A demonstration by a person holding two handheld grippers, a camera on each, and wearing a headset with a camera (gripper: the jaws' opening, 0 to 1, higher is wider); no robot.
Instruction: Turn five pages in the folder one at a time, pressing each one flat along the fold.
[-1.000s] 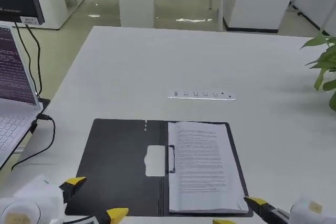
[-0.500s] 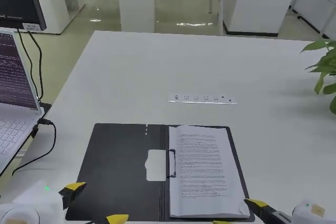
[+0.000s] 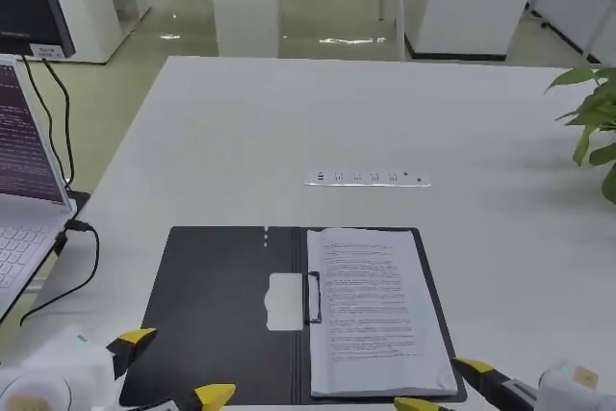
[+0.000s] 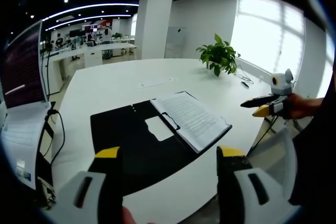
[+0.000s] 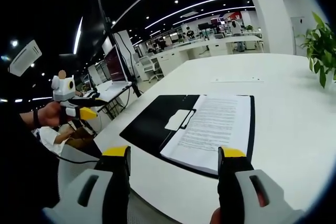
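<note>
Head view: you are still hovering the left gripper (image 3: pixel 173 366) at 7 o'clock and the right gripper (image 3: pixel 445 385) at 5 o'clock of the open folder (image 3: pixel 221 305). Nothing is shifting, so no page is turning yet.
Left gripper view: jaws spread, empty.
Right gripper view: jaws likewise spread, paper stack (image 5: pixel 210 127) lying at 12 o'clock.

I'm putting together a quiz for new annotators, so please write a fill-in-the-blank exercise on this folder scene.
1. In the head view, the stack of pages lies on the ___ half of the open folder.
2. The left gripper and the right gripper both have their jaws ___.
3. In the head view, the laptop sits to the folder's ___.
Missing words: right; open; left.
</note>
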